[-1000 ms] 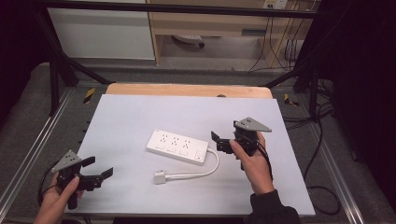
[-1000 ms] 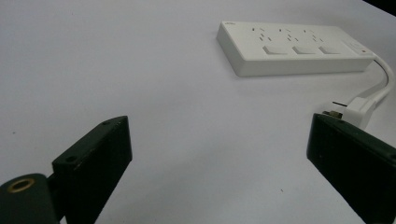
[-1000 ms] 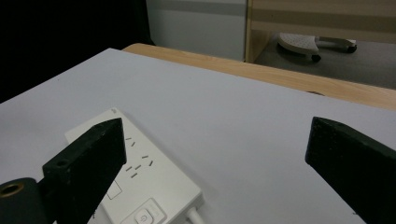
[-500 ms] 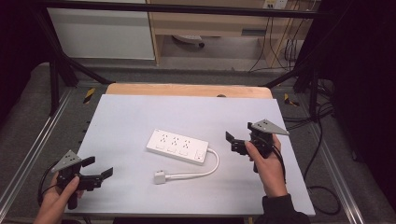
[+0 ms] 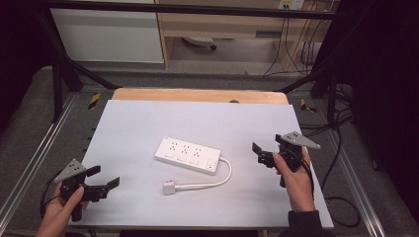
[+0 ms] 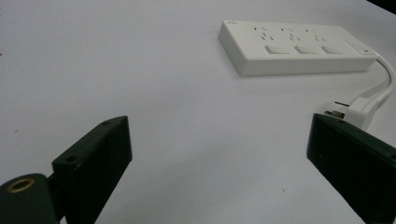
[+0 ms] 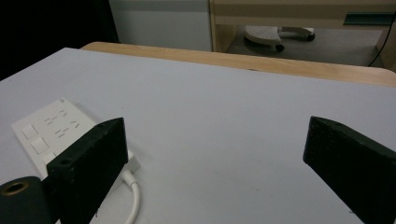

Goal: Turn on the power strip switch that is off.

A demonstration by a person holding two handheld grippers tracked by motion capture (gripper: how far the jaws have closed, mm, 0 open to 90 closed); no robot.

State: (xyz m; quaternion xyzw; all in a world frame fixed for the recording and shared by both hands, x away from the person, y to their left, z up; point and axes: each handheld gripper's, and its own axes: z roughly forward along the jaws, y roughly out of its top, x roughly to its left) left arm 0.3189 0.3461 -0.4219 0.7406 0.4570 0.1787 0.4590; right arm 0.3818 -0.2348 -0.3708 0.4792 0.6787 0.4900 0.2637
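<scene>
A white power strip (image 5: 188, 153) with three outlets lies near the middle of the pale table (image 5: 148, 118). Its white cable (image 5: 217, 178) loops round to a plug (image 5: 169, 188) lying loose in front of it. My left gripper (image 5: 104, 177) is held low at the front left corner, open and empty, pointing toward the strip (image 6: 299, 46) and plug (image 6: 348, 109). My right gripper (image 5: 259, 154) hovers at the right side of the table, open and empty, with the strip (image 7: 46, 133) off to its left.
A wooden board edge (image 5: 197, 95) runs along the table's far side. Metal frame rails (image 5: 34, 158) flank the table. Black cables (image 5: 341, 148) hang by the right edge. A cabinet and shelving (image 5: 222, 24) stand beyond.
My right gripper has drawn back to the right, away from the power strip's switch end. The left gripper has stayed put. The strip and plug lie as before.
</scene>
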